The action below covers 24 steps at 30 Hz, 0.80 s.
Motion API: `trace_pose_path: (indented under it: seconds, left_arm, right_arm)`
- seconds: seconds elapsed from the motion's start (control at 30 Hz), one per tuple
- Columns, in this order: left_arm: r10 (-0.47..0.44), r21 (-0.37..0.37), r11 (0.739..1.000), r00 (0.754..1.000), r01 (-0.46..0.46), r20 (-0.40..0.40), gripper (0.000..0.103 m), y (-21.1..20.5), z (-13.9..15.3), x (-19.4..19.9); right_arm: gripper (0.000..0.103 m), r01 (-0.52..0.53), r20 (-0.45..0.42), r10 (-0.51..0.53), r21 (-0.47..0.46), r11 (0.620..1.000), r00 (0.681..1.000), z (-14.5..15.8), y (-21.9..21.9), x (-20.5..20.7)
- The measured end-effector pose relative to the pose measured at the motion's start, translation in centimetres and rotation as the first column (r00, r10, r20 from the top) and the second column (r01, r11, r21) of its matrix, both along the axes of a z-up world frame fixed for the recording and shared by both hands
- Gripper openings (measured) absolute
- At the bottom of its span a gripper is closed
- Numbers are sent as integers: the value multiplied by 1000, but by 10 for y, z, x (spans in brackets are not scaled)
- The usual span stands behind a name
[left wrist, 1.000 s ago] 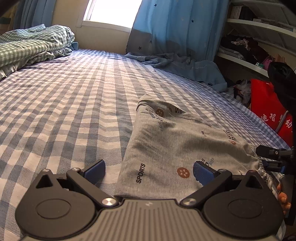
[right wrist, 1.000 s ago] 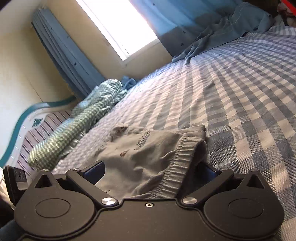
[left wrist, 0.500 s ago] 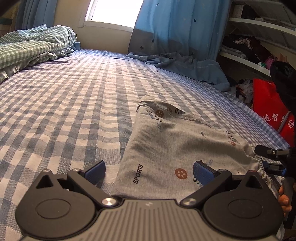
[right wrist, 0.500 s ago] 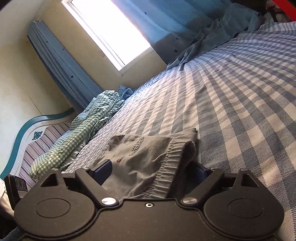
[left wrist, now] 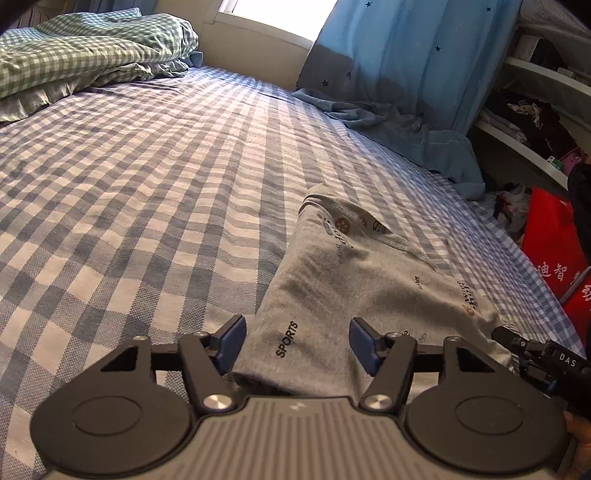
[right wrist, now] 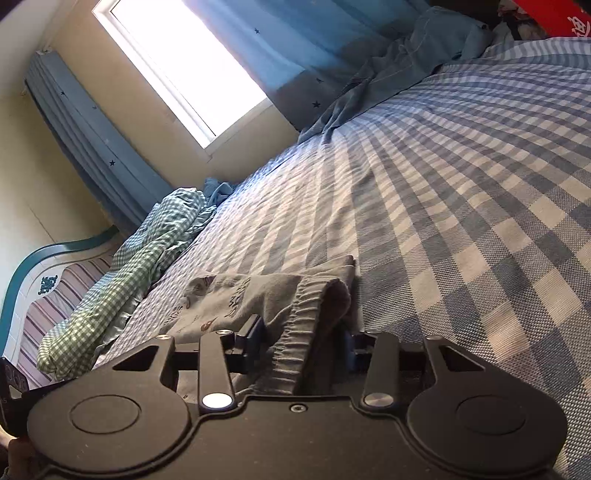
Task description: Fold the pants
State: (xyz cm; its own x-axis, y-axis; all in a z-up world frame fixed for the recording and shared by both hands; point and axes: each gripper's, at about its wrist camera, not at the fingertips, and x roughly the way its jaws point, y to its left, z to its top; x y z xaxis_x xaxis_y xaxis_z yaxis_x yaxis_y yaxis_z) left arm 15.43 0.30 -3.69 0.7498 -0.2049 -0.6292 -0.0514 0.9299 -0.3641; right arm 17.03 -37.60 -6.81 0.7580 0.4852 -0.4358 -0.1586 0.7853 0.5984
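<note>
Checked bed (left wrist: 147,184): grey pants (left wrist: 351,280) near its right edge. Left gripper (left wrist: 295,339) jaws wide, straddling folded edge; right gripper (right wrist: 301,341) jaws partly closed around waistband (right wrist: 306,332), grip unclear. Next: clamp, fold over.

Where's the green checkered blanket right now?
The crumpled green checkered blanket lies at the far left of the left wrist view, on the blue checkered bedsheet, beside the window.

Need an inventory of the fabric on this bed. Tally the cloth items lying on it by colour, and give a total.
Grey: 1, the pants, on the bedsheet.
Green check: 1, the bunched quilt.
Blue: 1, the curtain, its hem trailing onto the bed.
Total: 3.
</note>
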Motion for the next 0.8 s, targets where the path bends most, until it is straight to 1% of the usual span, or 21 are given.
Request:
trace_pose_path:
  seconds: [0.13, 0.27, 0.33, 0.47, 0.63, 0.8]
  left_arm:
    - [11, 55, 998, 1000, -11, -1, 59, -7, 1, -1]
    - [12, 81, 997, 1000, -12, -3, 57, -10, 2, -3]
    - [12, 83, 996, 1000, -11, -4, 51, -10, 2, -3]
    - [12, 77, 997, 1000, -11, -10, 45, -8, 3, -5]
    - [14, 86, 996, 1000, -12, -19, 26, -9, 5, -6]
    - [14, 84, 996, 1000, -13, -17, 23, -9, 6, -6]
  right_arm:
    - [39, 6, 0, -6, -42, 999, 1000, 1, 4, -1]
    - [39, 6, -1, -6, -42, 999, 1000, 1, 6, -1]
    - [39, 6, -2, -6, -41, 999, 1000, 1, 6, 0]
    - [39, 6, -2, -6, -40, 999, 1000, 1, 6, 0]
    - [39, 6, -2, -6, -42, 999, 1000, 1, 6, 0]
    - [40, 5, -3, -5, -40, 999, 1000, 1, 6, 0]
